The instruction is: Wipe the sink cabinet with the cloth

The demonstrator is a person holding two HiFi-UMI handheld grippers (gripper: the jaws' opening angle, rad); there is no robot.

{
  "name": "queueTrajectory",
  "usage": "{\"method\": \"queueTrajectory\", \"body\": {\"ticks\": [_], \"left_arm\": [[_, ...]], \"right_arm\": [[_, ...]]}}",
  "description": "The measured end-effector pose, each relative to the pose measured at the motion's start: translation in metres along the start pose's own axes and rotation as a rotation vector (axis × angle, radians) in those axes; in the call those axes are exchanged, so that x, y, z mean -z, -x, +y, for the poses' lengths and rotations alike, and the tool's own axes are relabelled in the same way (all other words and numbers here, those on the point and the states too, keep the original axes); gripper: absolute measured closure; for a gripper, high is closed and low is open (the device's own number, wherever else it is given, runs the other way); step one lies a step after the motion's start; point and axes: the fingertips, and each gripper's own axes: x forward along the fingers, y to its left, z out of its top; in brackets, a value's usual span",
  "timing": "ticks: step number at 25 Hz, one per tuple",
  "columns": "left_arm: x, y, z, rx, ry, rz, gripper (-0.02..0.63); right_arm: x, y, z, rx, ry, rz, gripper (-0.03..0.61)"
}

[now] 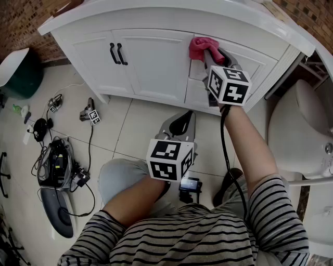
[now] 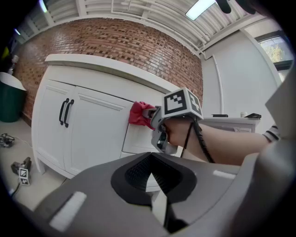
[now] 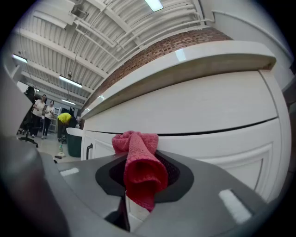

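the cloth (image 1: pixel 202 45) is pinkish red against a white cabinet (image 1: pixel 151 67) with black handles (image 1: pixel 117 53). the wall (image 2: pixel 115 41) is red brick, the shirt (image 1: pixel 208 239) striped black and grey, the bin (image 1: pixel 25 80) dark green.

Red brick wall (image 2: pixel 115 41); pale tiled floor (image 1: pixel 135 130); slatted ceiling (image 3: pixel 92 32), strip lights (image 2: pixel 201 8); possibly toilet (image 1: pixel 302 130) at right.

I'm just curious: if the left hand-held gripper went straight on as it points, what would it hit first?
Probably the sink cabinet's white lower front, passing just below the right hand-held gripper and its red cloth. Depth is hard to judge here.
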Motion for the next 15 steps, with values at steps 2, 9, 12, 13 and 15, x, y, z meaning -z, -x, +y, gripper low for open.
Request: {"method": "queueTrajectory", "body": {"ticks": [2,9,12,13,15], "left_arm": [[-0.001,-0.002,0.001,0.016,-0.012,0.005,0.614],[-0.006,-0.004,0.002,0.053,0.032,0.009,0.614],[-0.011,-0.002,0.002,0.056,0.046,-0.007,0.614],[-0.013,-0.001,0.003,0.059,0.057,-0.014,0.614],[-0.017,0.001,0.003,0.065,0.075,-0.031,0.614]], "right_arm": [[-0.005,0.019,-0.028,0.041,-0.022,-0.039,0.472],[-0.003,0.12,-0.175,0.385,-0.066,-0.099,0.472],[0.001,0.15,-0.203,0.513,-0.124,-0.086,0.48],[0.0,0.153,-0.196,0.504,-0.139,-0.094,0.482],[-0.005,0.142,-0.155,0.399,-0.156,-0.121,0.483]]}}
